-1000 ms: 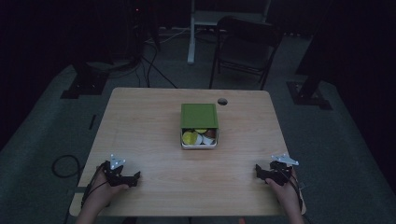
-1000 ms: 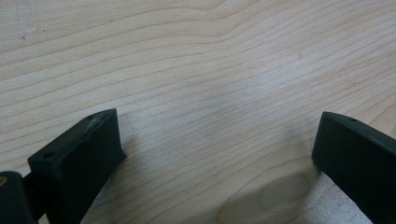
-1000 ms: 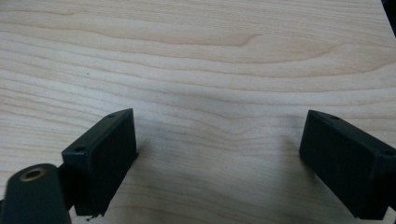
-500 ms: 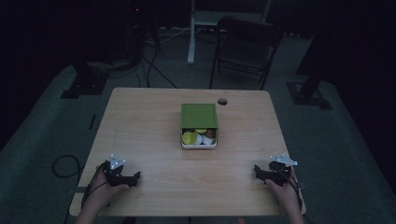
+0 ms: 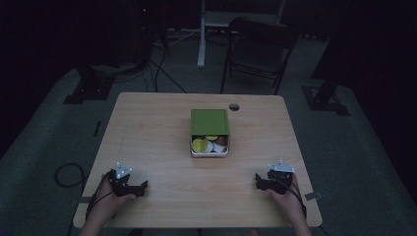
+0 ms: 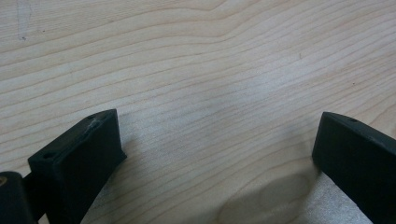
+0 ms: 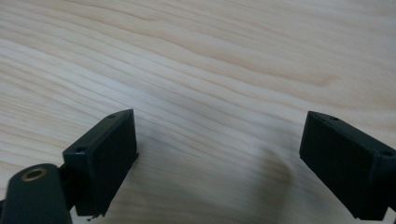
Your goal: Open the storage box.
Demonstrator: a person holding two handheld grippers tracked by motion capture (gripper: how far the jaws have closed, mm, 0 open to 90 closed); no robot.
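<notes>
A small box (image 5: 210, 139) with a green lid (image 5: 210, 121) slid partly back stands at the middle of the wooden table (image 5: 157, 128). Round yellow, white and brown pieces (image 5: 208, 144) show in its uncovered front part. My left gripper (image 5: 142, 187) rests near the front left corner of the table, held by a hand. My right gripper (image 5: 257, 180) rests near the front right corner. Both point inward across the table. In the left gripper view the gripper (image 6: 217, 140) stands open over bare wood. In the right gripper view the gripper (image 7: 219, 140) is open too, with nothing between its jaws.
A round cable hole (image 5: 234, 106) sits near the table's far edge. A dark folding chair (image 5: 255, 49) and a white stand (image 5: 202, 34) are behind the table. Cables (image 5: 66, 172) lie on the floor at the left.
</notes>
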